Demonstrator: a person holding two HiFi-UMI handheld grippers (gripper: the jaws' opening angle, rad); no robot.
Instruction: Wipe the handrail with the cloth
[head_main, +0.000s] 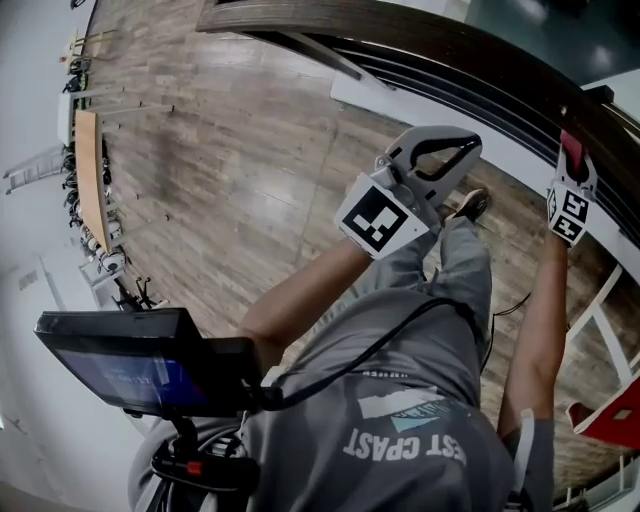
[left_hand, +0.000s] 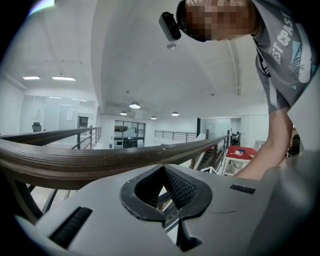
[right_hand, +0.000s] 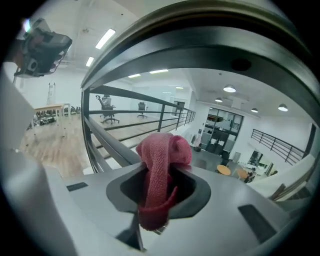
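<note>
at handrail (right_hand: 200, 45) edge, r gripper (right_hand: 157, 197) fingers clamp cloth (right_hand: 162, 155); l gripper (left_hand: 164, 199) fingers closed, empty, off it.

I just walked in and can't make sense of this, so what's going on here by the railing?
A person in a grey T-shirt stands beside a dark wooden handrail, with a gripper in each hand. The right gripper is clamped on a pinkish-red woven cloth and raised close under the handrail. Whether the cloth touches the rail cannot be told. The left gripper is held off the rail in front of the body, its fingers together with nothing between them.
</note>
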